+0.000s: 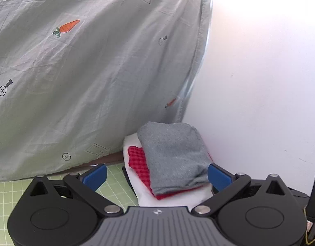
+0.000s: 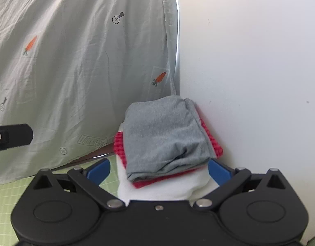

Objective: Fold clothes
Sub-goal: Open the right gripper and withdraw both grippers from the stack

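So the stack of folded clothes (image 1: 173, 160) is the landmark here: grey folded piece (image 2: 165, 135) on top, a red checked one (image 2: 119, 145) under it, and a white one (image 2: 157, 188) at the bottom. It's parked right in the corner, hard up against the white wall (image 2: 249, 82) on one side with the hanging grey carrot-print sheet (image 1: 85, 71) just behind it. My guess is it was tucked there to keep the green grid mat (image 1: 6, 192) on the table free for folding.

Both grippers are wide apart and holding nothing. The left gripper (image 1: 157, 177) has its blue pads either side of the stack's near edge, not pressing on it. The right gripper (image 2: 158, 171) is the same, with the stack sitting between its fingers but untouched.

Looks to me like the grey piece is done and stacked. What gets in the way: the wall leaves no room on that side of the stack, and the sheet hangs close behind. A black bar (image 2: 12, 137) pokes in well left of the stack in the right view; can't tell what it is.
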Available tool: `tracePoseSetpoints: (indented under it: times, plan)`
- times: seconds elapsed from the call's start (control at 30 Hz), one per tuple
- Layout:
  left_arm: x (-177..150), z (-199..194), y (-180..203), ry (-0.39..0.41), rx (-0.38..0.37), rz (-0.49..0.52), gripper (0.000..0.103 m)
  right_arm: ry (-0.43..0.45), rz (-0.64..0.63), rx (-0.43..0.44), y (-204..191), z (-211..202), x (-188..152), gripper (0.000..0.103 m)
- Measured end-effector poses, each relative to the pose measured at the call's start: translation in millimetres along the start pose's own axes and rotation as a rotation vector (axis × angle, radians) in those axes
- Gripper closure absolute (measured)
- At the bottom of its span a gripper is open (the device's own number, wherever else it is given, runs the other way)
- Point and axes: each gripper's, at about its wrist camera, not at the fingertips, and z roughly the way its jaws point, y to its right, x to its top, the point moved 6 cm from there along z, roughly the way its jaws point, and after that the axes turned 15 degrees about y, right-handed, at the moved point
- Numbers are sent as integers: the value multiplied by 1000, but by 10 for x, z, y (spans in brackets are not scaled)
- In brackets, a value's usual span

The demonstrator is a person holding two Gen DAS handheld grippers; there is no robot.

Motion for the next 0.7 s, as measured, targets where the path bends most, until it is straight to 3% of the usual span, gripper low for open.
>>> tracePoseSetpoints:
  times: [0.1,0.23,0.47,0.7]
  plan:
    - [-81,-343,70,-23,8,52,0,-64,42,-38,-60,-287,-119,0]
    - [-234,-654,79,-48,48,91,0,-92,-1,-59,-153,-666,-258,0]
    - [-479,-1075,64,-108,12,88,0,-114,-42,-78,-246,-1206,-440,0]
    - [-600,-1354,112,-125,-9,85,0,-123,-34,-111,-213,-1449,-482,0]
